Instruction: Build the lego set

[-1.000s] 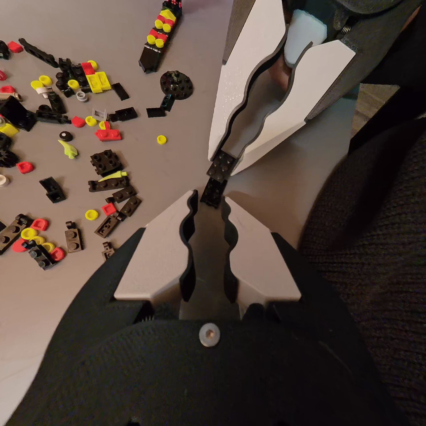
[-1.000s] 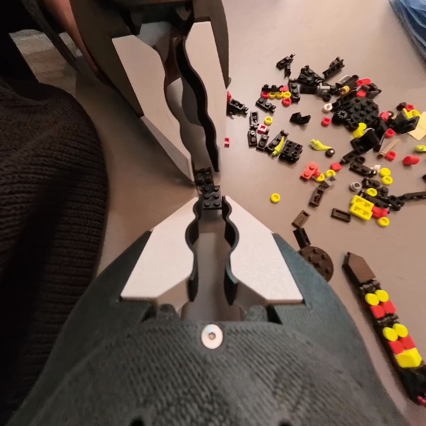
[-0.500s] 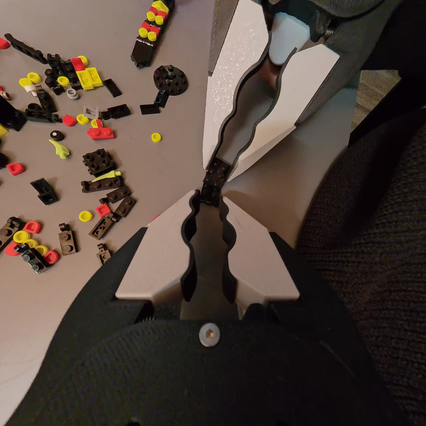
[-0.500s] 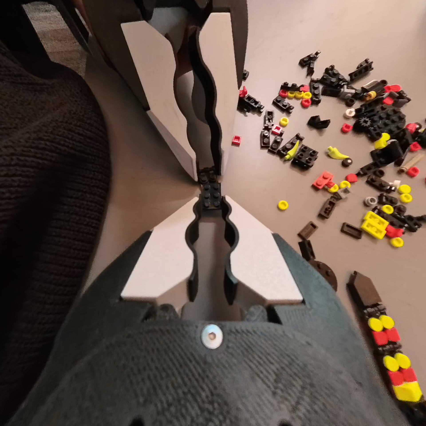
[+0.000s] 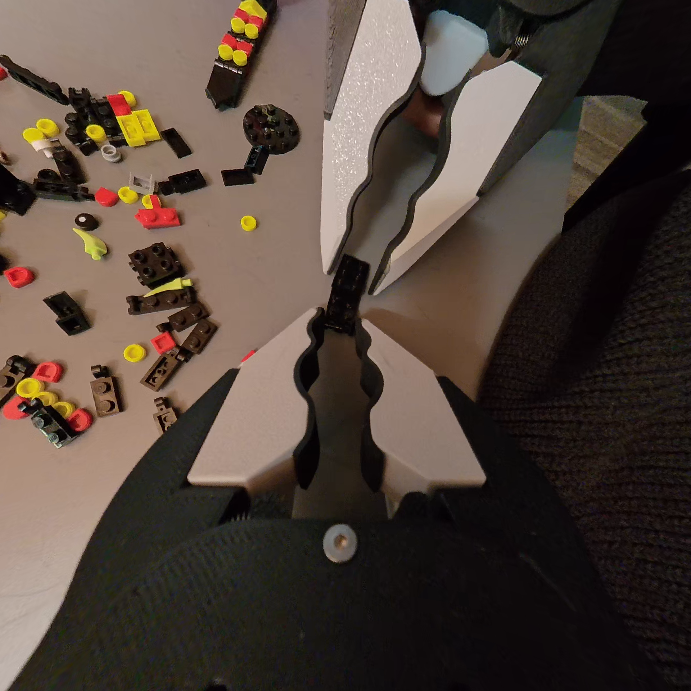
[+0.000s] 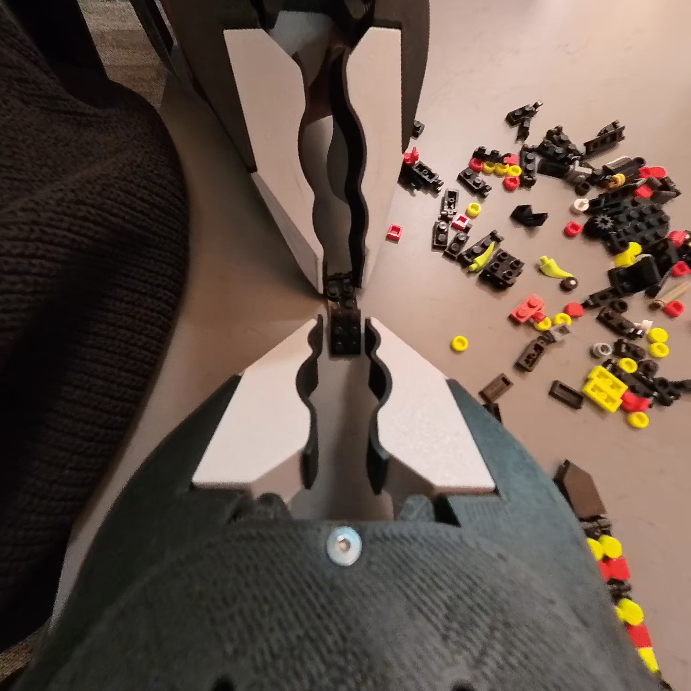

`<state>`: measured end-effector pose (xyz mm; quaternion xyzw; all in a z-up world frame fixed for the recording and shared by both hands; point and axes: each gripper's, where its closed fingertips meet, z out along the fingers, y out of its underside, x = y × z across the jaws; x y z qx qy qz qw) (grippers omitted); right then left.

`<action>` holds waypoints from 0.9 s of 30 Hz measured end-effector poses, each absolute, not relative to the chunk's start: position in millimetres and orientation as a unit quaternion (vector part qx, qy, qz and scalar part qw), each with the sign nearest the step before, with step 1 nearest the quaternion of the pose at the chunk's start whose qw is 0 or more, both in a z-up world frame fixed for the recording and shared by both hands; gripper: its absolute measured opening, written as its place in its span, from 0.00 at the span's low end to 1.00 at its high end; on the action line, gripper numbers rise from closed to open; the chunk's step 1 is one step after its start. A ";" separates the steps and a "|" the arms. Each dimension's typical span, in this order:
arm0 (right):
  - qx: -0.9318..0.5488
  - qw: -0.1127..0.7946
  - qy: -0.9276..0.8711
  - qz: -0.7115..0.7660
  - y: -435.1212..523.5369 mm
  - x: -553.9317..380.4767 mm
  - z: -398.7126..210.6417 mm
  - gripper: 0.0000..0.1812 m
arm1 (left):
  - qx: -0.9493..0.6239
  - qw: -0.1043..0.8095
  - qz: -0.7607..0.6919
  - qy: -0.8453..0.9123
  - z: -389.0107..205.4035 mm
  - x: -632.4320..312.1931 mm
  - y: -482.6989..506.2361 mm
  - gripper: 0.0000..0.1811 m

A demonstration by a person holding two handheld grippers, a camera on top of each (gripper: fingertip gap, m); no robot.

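Both grippers tip to tip above the table [image 5: 261, 269], near its edge by my dark knit sleeve [image 5: 605, 374]. L gripper [image 5: 338, 323] closed on one end of a black plate [image 5: 342, 312]; R gripper [image 6: 342, 336] pinching a black 2x2 plate [image 6: 343, 336]. The two plates overlap w/ studs meeting; whether fully seated I cannot tell. Progress, my read: early to mid. One long black sub-assy w/ yellow and red studs [image 5: 239, 41] lies done-looking at the far side; a black round plate [image 5: 271, 129] near it. Most of the set is loose: scattered pieces [image 6: 561, 261], black, red, yellow, lime, well apart from the grippers. Left to do: seat this joint, then most of the pile. Writing/brands: none legible in either view.
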<state>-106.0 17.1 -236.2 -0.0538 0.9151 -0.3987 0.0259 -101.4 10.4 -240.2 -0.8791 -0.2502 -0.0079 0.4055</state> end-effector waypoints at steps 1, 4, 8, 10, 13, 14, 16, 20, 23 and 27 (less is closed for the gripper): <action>-0.055 0.025 0.915 -0.400 17.4 -106.2 -235.6 0.12 | -0.879 0.405 -0.008 -0.250 -240.2 -101.5 10.4 0.08; -0.055 0.032 0.910 -0.409 18.1 -104.6 -230.7 0.14 | -0.879 0.405 -0.008 -0.251 -240.3 -101.3 10.3 0.08; -0.052 0.043 0.907 -0.416 20.6 -103.2 -226.4 0.15 | -0.879 0.405 -0.008 -0.251 -240.3 -101.2 10.2 0.08; -0.049 0.041 0.907 -0.416 21.5 -105.6 -225.6 0.14 | -0.879 0.405 -0.007 -0.250 -240.4 -101.1 10.3 0.08; -0.042 0.044 0.908 -0.414 22.0 -107.4 -227.0 0.13 | -0.879 0.405 -0.008 -0.250 -240.4 -101.0 10.3 0.07; -0.041 0.046 0.909 -0.413 21.8 -107.4 -227.8 0.12 | -0.879 0.405 -0.009 -0.250 -240.4 -100.9 10.4 0.07; -0.041 0.046 0.910 -0.411 21.2 -107.5 -229.3 0.11 | -0.879 0.405 -0.009 -0.250 -240.4 -100.9 10.4 0.07; -0.040 0.044 0.912 -0.406 20.4 -108.0 -232.4 0.09 | -0.880 0.405 -0.008 -0.250 -240.5 -100.8 10.3 0.07; -0.038 0.041 0.913 -0.403 19.9 -109.1 -233.6 0.08 | -0.880 0.405 -0.009 -0.250 -240.6 -100.8 10.3 0.08; -0.040 0.039 0.913 -0.404 19.1 -108.5 -233.5 0.06 | -0.880 0.404 -0.009 -0.250 -240.6 -100.8 10.3 0.08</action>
